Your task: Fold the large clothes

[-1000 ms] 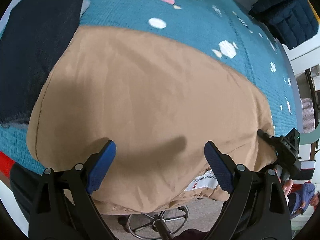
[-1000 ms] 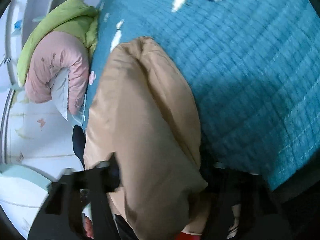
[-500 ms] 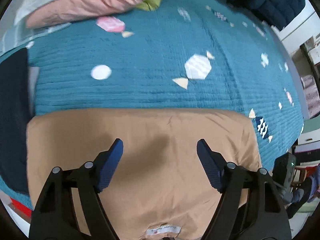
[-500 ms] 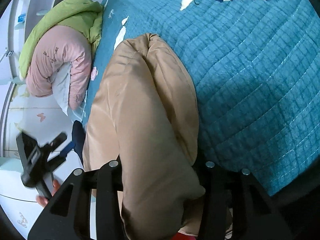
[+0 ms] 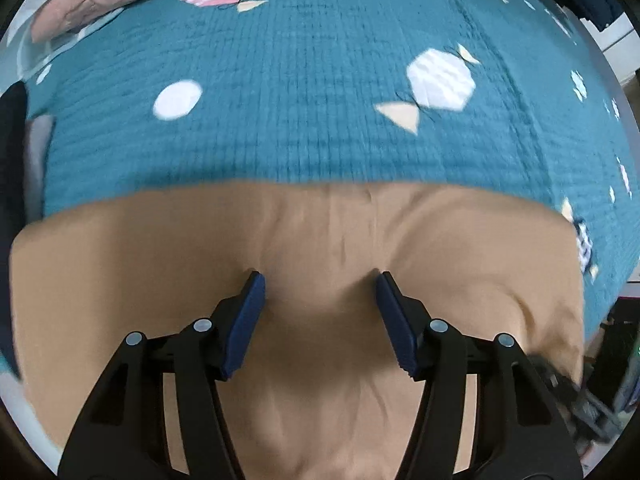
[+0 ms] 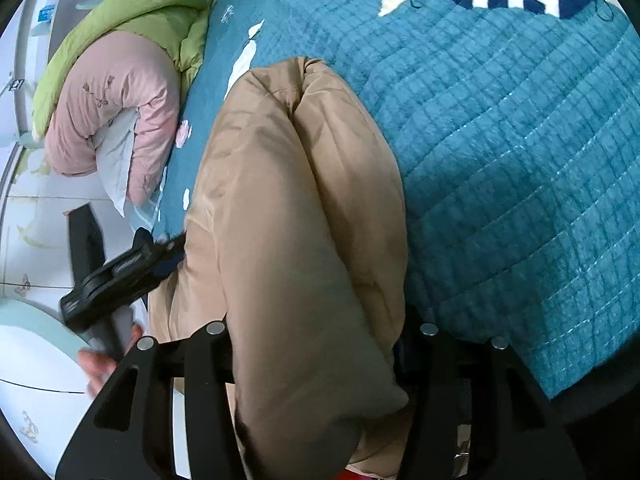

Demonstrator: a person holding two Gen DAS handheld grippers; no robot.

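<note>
A large tan garment (image 5: pixel 320 240) lies folded on a teal quilted bedspread (image 5: pixel 320 100). My left gripper (image 5: pixel 319 280) is open, its blue pads (image 5: pixel 248 320) pressed down onto the garment's top with cloth bulging between them. In the right wrist view the tan garment (image 6: pixel 288 208) is bunched thick between my right gripper's jaws (image 6: pixel 316 344), which are shut on its near end; the fingertips are hidden by the cloth. The left gripper (image 6: pixel 120 272) shows there at the garment's left side.
Pink and green bedding (image 6: pixel 112 80) is piled at the bed's far end. A dark garment (image 5: pixel 10 152) lies at the left edge of the bed. The bed's right edge (image 5: pixel 616 240) drops to the floor.
My left gripper has come down and forward onto the tan garment, and its jaws have narrowed. The right gripper keeps its hold and has barely moved.
</note>
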